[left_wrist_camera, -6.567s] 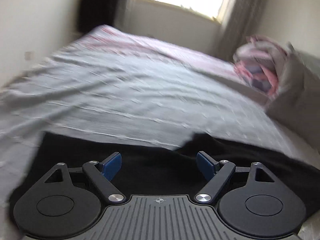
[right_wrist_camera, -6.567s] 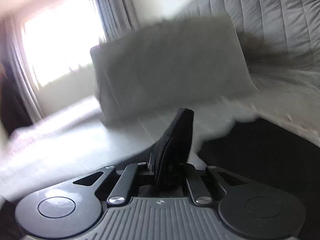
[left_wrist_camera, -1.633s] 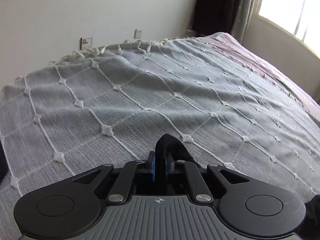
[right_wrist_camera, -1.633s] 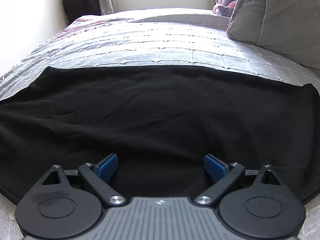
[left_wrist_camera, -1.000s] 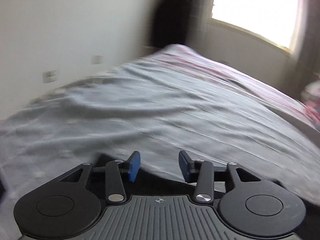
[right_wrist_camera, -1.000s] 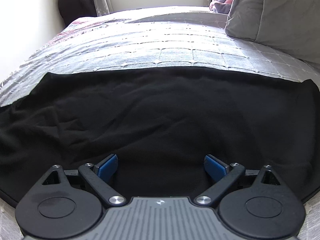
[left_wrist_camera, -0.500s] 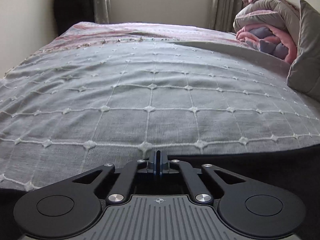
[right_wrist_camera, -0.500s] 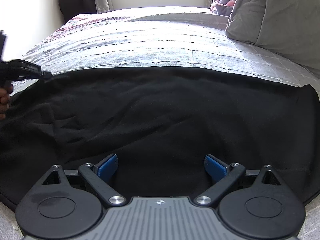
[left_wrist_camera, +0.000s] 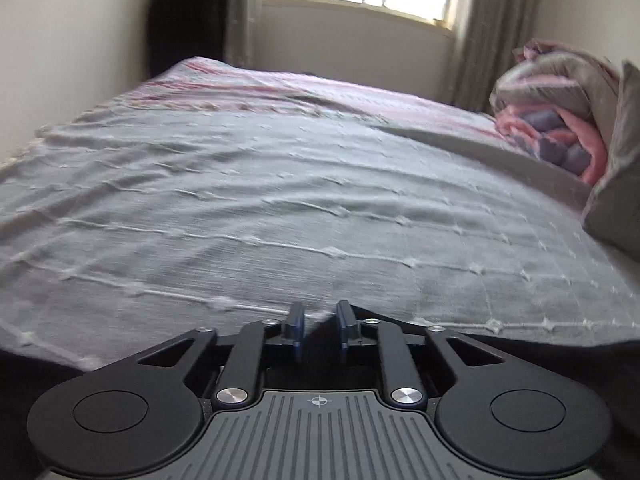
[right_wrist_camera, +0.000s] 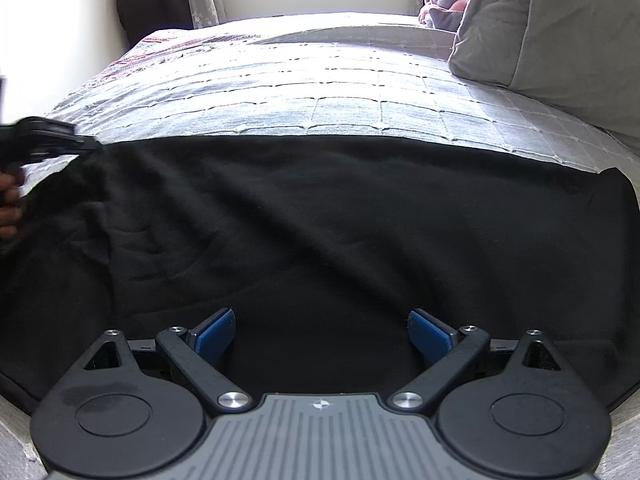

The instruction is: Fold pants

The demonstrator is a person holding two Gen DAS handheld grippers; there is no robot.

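In the left wrist view the black pants (left_wrist_camera: 540, 344) show only as a dark strip along the near edge of the bed (left_wrist_camera: 280, 208), running off to the right under the tool; they lie there, it seems, because the grey quilted cover gives a broad flat surface for folding. The left gripper (left_wrist_camera: 319, 326) sits right at the pants' far hem, where black cloth meets the quilt, and its blue pads (left_wrist_camera: 297, 326) stand a narrow gap apart with pale quilt showing between them, so the jaws are slightly parted and hold nothing that can be seen. The view is blurred, so whether a pad brushes the hem cannot be told. A rolled pink blanket (left_wrist_camera: 560, 128) and a grey pillow (left_wrist_camera: 616, 200) sit at the bed's far right corner, well clear of the work. In the right wrist view the pants (right_wrist_camera: 320, 232) spread wide and mostly smooth across the near part of the bed, with some wrinkles toward the left edge. The right gripper (right_wrist_camera: 322, 332) hovers above the near hem with its jaws spread wide and empty, likely poised to take that edge. At the far left the other tool (right_wrist_camera: 52, 140) reaches the pants' left corner.
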